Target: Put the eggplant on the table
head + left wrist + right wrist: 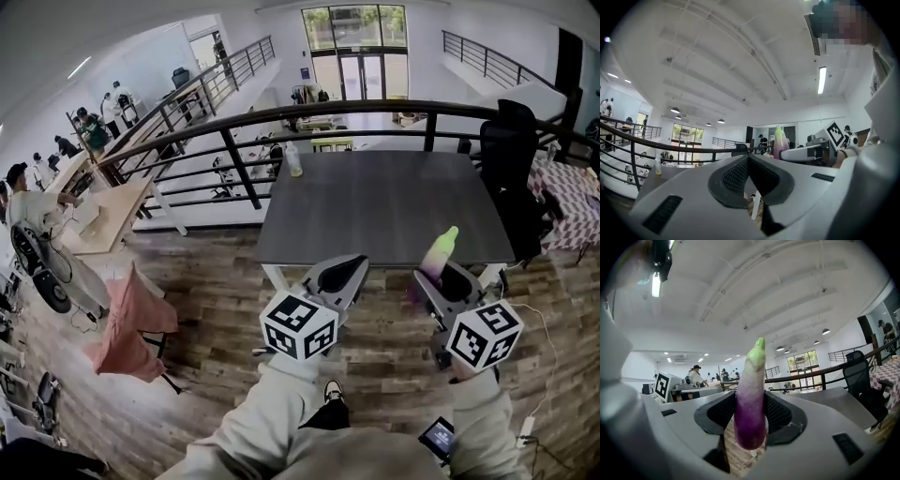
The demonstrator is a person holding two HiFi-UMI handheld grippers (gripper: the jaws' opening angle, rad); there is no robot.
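Observation:
A purple-and-white eggplant (438,253) with a green tip stands upright in my right gripper (448,274), which is shut on its lower purple part. In the right gripper view the eggplant (751,399) fills the gap between both dark pads. Beside it, my left gripper (349,267) is shut and holds nothing; its pads (740,171) meet at the tips. Both grippers point level just short of the near edge of the dark grey table (384,206), over the wooden floor. From the left gripper view the eggplant (778,139) shows to the right.
A small bottle (293,161) of yellowish liquid stands at the table's far left corner. A black office chair (511,155) is at the table's right side. A dark railing (281,117) runs behind the table. People work at desks far left.

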